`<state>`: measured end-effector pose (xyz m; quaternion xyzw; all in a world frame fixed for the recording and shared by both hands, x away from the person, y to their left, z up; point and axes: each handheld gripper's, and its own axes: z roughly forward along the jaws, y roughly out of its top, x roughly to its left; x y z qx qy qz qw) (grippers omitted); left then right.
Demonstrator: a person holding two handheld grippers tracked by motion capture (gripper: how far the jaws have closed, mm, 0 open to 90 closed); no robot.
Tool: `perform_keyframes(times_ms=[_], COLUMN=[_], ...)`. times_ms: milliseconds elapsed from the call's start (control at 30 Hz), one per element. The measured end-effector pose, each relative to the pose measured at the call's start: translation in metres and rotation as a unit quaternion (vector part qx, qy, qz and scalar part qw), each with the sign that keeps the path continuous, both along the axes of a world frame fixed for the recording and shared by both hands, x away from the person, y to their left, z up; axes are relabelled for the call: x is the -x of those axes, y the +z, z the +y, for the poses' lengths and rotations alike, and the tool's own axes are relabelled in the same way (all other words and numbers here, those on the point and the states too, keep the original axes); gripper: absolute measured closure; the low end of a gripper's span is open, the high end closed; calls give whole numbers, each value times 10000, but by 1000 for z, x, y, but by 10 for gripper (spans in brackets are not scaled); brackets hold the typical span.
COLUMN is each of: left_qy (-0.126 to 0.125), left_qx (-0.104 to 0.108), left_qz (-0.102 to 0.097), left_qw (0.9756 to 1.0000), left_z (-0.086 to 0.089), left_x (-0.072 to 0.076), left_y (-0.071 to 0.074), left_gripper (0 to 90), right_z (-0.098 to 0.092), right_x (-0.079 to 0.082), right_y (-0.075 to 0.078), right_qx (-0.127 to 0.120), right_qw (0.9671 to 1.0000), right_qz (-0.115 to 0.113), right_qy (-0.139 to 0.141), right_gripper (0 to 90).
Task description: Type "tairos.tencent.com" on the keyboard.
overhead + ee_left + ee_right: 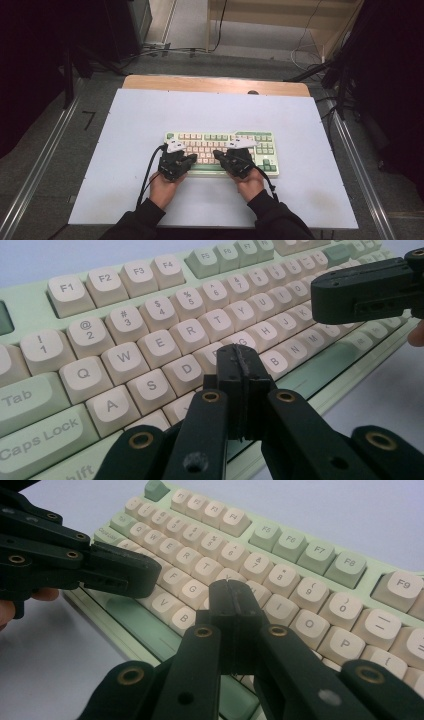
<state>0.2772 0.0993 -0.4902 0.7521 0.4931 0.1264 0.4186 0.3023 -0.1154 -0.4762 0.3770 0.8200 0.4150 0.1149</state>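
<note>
A pale green keyboard [260, 142] with cream and green keys lies in the middle of the white table top. In the high view both hands rest at its near edge. My left gripper [193, 159] points right over the left half of the keys, and my right gripper [217, 155] points left toward it. In the left gripper view my left gripper [241, 352] is shut, its tip over the F and G keys of the keyboard [150, 310]. In the right gripper view my right gripper [231, 587] is shut above the middle letter keys [300, 555]. Neither holds anything. Whether the tips touch keys I cannot tell.
The white board [150, 115] covers a wooden table whose far edge [215, 84] shows. Metal rails [45, 155] run along both sides on the grey floor. Cables and dark stands [340, 75] sit beyond the far right corner.
</note>
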Motion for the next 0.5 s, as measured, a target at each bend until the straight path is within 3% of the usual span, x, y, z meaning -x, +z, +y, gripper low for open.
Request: perform_keyframes(times_ms=[500], left_qy=[-30], left_qx=[-51], left_qz=[39], left_qw=[10000], left_z=[0], left_x=[-1], left_y=[-2], left_gripper=[900], right_z=[0], right_x=[1], right_y=[0], right_qx=[-9], right_qw=[10000], right_qz=[2], right_qy=[6], right_gripper=[878])
